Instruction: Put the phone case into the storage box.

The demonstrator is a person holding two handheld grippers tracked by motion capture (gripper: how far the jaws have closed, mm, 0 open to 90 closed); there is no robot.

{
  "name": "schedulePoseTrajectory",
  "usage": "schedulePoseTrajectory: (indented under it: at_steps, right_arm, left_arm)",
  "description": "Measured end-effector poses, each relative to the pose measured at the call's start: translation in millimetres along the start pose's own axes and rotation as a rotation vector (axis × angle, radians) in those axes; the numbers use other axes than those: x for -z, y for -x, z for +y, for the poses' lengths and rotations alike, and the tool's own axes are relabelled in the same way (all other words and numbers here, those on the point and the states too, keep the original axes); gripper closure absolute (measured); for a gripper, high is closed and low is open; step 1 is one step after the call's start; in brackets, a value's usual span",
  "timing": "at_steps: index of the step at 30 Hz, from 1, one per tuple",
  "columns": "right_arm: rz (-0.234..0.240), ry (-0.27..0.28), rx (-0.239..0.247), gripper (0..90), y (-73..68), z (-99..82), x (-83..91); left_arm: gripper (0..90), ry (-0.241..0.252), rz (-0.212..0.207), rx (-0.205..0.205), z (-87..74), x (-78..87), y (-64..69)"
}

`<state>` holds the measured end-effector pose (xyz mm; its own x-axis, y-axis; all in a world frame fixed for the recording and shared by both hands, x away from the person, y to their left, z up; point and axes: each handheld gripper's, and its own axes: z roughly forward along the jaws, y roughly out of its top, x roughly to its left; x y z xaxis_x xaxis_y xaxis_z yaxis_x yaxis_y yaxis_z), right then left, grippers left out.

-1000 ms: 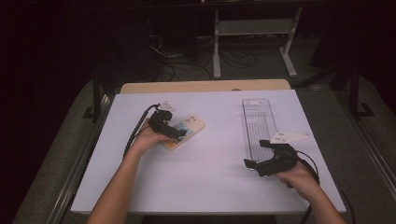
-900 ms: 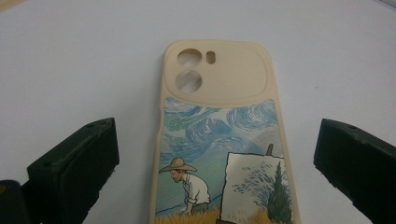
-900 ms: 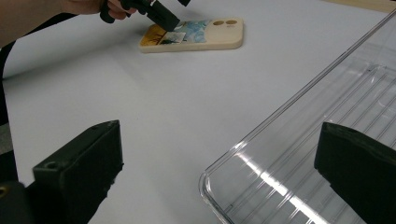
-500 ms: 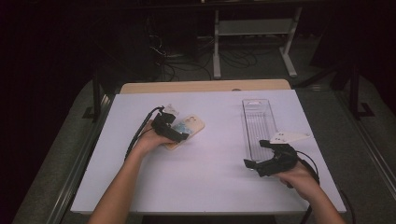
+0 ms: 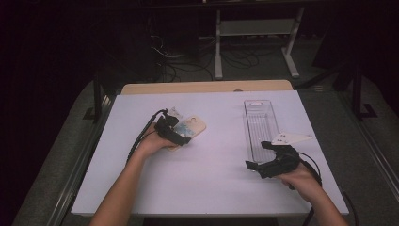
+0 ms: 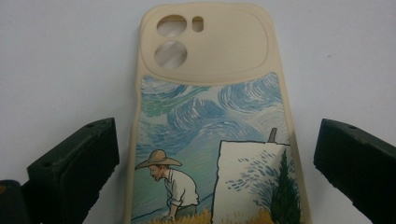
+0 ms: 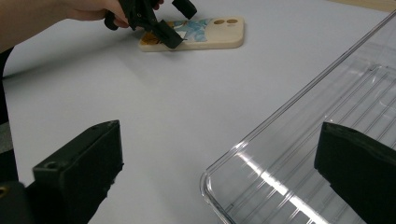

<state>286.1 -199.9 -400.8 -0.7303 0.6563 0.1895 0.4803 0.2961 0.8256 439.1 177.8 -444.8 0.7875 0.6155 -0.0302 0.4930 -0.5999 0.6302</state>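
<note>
A cream phone case (image 6: 212, 116) printed with a painting of a man in a straw hat lies flat on the white table (image 5: 207, 179), left of centre in the high view (image 5: 192, 127). My left gripper (image 5: 178, 135) hovers over its near end, open, with one jaw on each side of the case (image 7: 196, 32) and not touching it. My right gripper (image 5: 261, 155) stands open at the near end of a long clear plastic tray (image 5: 261, 122), whose rounded corner (image 7: 299, 154) lies between the jaws.
A grey three-cornered plate (image 5: 291, 138) tops the right gripper. Black cables trail from both grippers. A wooden board edge (image 5: 207, 87) runs along the table's far side, with a metal stand (image 5: 254, 33) and floor cables behind.
My left gripper has slid a little forward over the phone case. The right gripper and the tray have stayed put.
</note>
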Motion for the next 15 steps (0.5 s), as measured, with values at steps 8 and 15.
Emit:
schedulePoseTrajectory:
  at_steps: [8,15]
  right_arm:
    - [0.000,0.001,0.001,0.6,-0.1,-0.1,0.0]
    - [0.000,0.000,0.001,0.6,-0.1,-0.1,-0.1]
  left_arm:
    - [0.0,-0.008,0.002,-0.006,-0.6,-3.6,0.4]
    - [0.0,-0.015,-0.001,-0.010,-1.5,-4.2,-0.5]
